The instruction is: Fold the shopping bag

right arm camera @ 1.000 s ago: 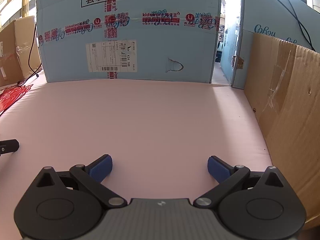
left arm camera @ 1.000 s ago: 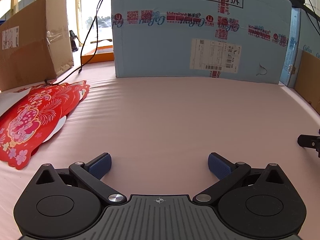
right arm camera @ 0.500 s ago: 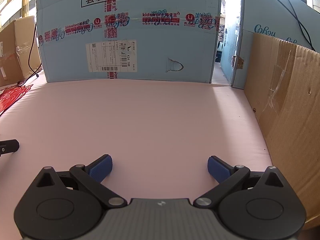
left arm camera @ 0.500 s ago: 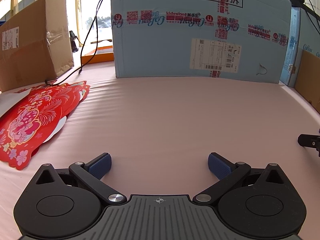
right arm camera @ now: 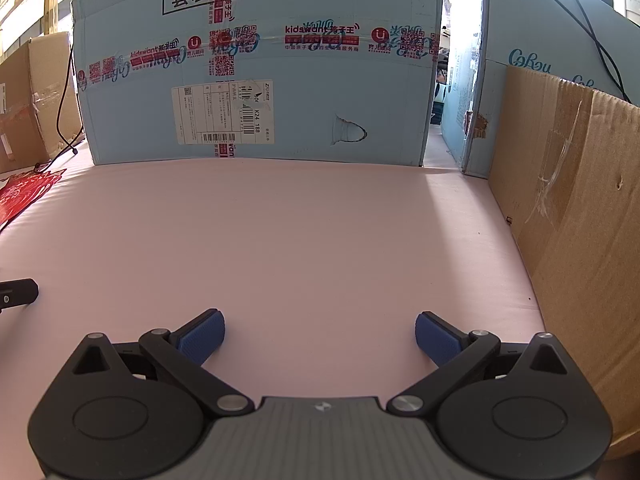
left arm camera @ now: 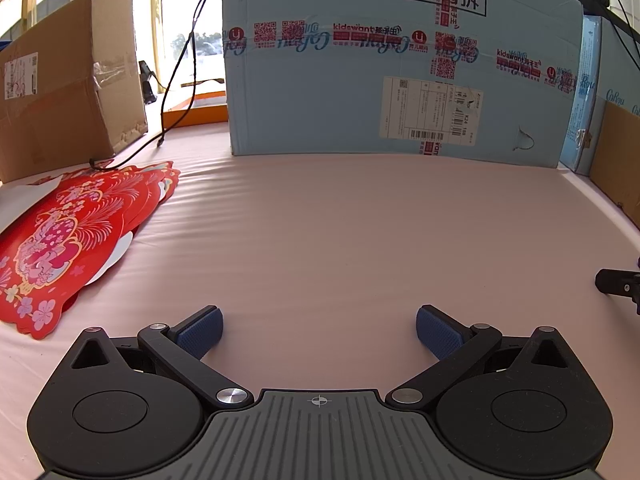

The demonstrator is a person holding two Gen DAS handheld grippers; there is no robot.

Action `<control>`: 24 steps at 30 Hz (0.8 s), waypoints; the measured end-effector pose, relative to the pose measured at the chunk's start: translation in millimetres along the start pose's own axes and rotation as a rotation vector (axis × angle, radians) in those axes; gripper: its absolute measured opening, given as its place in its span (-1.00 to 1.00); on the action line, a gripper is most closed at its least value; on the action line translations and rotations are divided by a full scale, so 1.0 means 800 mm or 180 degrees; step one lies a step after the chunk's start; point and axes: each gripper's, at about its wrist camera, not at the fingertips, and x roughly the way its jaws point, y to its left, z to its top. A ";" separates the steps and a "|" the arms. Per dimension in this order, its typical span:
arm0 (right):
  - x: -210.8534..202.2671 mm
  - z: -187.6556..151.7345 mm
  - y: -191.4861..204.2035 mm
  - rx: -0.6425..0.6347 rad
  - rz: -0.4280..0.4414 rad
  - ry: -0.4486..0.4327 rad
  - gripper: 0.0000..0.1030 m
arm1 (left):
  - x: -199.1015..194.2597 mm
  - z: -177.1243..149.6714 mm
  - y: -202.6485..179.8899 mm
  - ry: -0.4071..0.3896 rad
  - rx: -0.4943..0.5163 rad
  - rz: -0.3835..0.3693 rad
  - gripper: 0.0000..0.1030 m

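Note:
A stack of flat red shopping bags (left arm camera: 68, 232) with a pink and gold flower print lies at the left of the pink table, well to the left of my left gripper (left arm camera: 319, 330). Its far corner shows at the left edge of the right wrist view as red shopping bags (right arm camera: 24, 192). My left gripper is open, blue pads wide apart over bare table. My right gripper (right arm camera: 319, 334) is open too, with nothing between its fingers. A dark tip of the right gripper's finger (left arm camera: 616, 282) shows at the right edge of the left wrist view, and the left gripper's finger (right arm camera: 18, 294) shows in the right wrist view.
A big light-blue carton (left arm camera: 400, 64) stands across the back of the pink table (left arm camera: 360, 232). A brown cardboard box (left arm camera: 60, 92) and a black cable (left arm camera: 176, 80) are at the back left. A brown cardboard wall (right arm camera: 580, 220) borders the right side.

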 end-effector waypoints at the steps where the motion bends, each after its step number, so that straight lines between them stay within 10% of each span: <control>1: 0.000 0.000 0.000 0.0000 0.0000 0.0000 1.00 | 0.000 0.000 0.000 0.0000 0.0000 0.0000 1.00; 24: -0.001 0.001 0.000 0.0000 0.0000 0.0001 1.00 | 0.002 0.002 0.001 0.0001 -0.0006 -0.0018 1.00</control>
